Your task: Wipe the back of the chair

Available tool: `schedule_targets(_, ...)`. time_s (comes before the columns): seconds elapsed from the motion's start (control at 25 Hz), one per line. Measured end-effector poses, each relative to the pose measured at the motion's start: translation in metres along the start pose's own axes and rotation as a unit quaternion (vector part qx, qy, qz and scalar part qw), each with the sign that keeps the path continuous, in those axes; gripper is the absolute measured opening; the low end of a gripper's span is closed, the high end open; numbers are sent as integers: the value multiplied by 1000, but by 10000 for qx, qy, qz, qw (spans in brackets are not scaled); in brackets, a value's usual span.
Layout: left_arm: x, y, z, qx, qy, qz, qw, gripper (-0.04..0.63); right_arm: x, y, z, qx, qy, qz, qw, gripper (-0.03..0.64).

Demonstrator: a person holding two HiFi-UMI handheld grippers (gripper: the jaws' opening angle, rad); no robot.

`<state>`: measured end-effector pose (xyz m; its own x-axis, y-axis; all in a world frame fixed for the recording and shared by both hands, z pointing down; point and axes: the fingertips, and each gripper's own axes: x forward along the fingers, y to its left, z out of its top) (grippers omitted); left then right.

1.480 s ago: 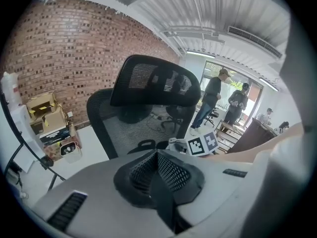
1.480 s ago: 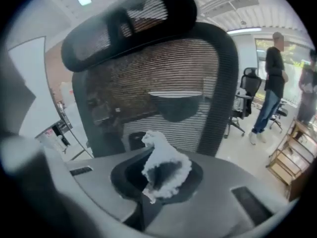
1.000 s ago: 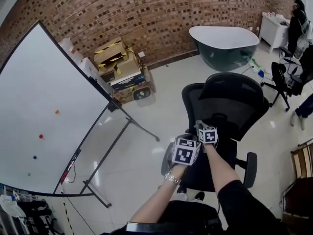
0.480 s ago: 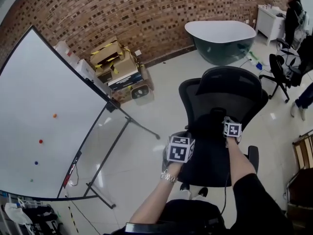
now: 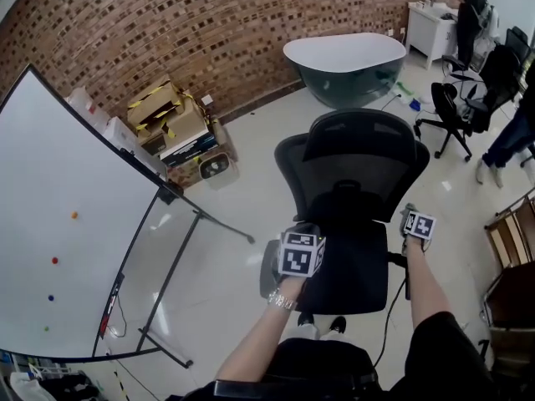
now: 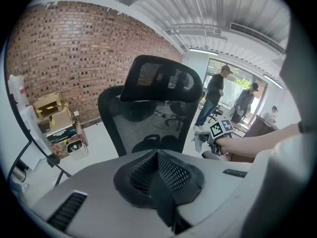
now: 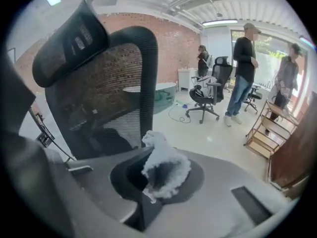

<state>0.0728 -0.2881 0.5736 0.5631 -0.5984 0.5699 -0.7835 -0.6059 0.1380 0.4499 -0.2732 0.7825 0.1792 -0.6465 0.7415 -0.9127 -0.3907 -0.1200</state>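
The black mesh office chair (image 5: 351, 170) stands upright in the middle of the floor, its headrest (image 5: 361, 136) at the top and its seat (image 5: 353, 270) toward me. My left gripper (image 5: 299, 247) hovers at the seat's left edge; in the left gripper view its jaws (image 6: 157, 157) are shut with nothing between them, pointing at the chair back (image 6: 148, 120). My right gripper (image 5: 416, 221) is at the chair's right side. It is shut on a white crumpled cloth (image 7: 162, 163), with the edge of the chair back (image 7: 143, 83) just to its left.
A large whiteboard (image 5: 67, 224) on a metal stand fills the left. Cardboard boxes (image 5: 171, 124) and a bathtub (image 5: 347, 61) sit by the brick wall. Another office chair (image 5: 456, 111), standing people (image 7: 245, 73) and a wooden shelf (image 5: 510, 241) are on the right.
My right gripper has swung with the cloth from beside the left gripper out to the chair's right side. The left gripper has stayed near the seat's left edge.
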Motion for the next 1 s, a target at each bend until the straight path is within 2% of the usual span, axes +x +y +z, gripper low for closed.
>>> schedule_targets(0.08, 3, -8, 1, 18, -27, -30, 10000, -2, -20, 20, 3, 60, -74, 316, 9995, 29)
schedule_targets(0.2, 7, -24, 6, 23, -104, -79, 9999, -2, -60, 71, 24, -24, -466, 959, 9943, 29)
schedule_targets(0.4, 7, -40, 10, 63, -218, -94, 9997, -2, -130, 167, 43, -608, -747, 1742, 9800, 29)
schedule_targets(0.52, 2, -45, 18, 87, -302, -66, 9995, -2, -172, 211, 50, -982, -912, 1935, 9719, 29)
schedule_targets(0.64, -3, -52, 22, 131, -406, 6, 9991, -2, -203, 236, 50, -1069, -1054, 2045, 9673, 29)
schedule_targets(0.84, -14, -59, 31, 346, -685, 161, 9969, -2, -224, 248, 42, -1106, -1044, 2090, 9660, 29)
schedule_targets(1.0, -24, -73, 23, 241, -629, 109, 9977, -2, -238, 246, 36, -1169, -1014, 2111, 9651, 29)
